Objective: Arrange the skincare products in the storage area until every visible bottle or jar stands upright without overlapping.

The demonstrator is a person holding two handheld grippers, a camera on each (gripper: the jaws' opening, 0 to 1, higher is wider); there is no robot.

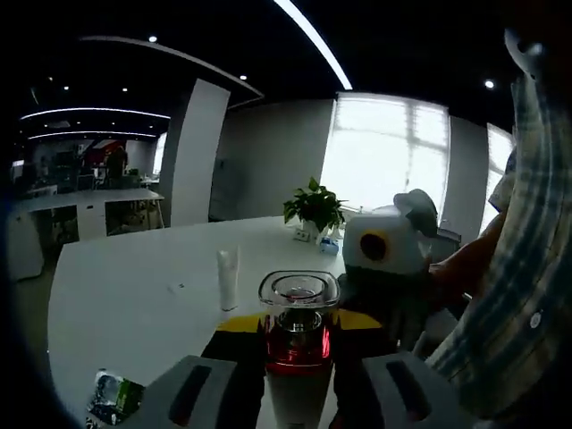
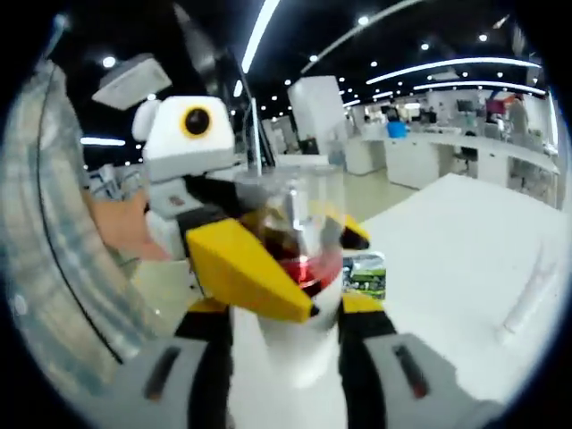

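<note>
Through the left gripper view I am looking along my left gripper (image 1: 298, 393), whose two grey jaws are rising on either side of a white bottle with a clear cap (image 1: 298, 335); the jaws are flanking the bottle's white body closely, but I cannot tell whether they are actually pressing on it. The bottle is standing upright, its square clear cap showing a red band beneath. Beyond the bottle, the right gripper (image 1: 375, 326) is reaching in with its yellow-and-black fingers at the level of that red band, though contact is hidden from here. Left of the bottle, a small white tube (image 1: 228, 279) is standing on the white table (image 1: 125, 304), well apart from it, and a green-printed packet (image 1: 112, 396) is lying near the table's near edge. A potted plant (image 1: 314, 207) is sitting behind the bottle at the far side. Through the right gripper view, my right gripper (image 2: 286, 380) is framing the same bottle (image 2: 290, 340), the jaws snug against its white body, apparently clamped. The left gripper (image 2: 255, 268) is crossing in front, its yellow finger overlapping the clear cap. The packet (image 2: 365, 273) is lying just right of the bottle, and the tube (image 2: 529, 299) is sitting far right on the table (image 2: 447, 250).
</note>
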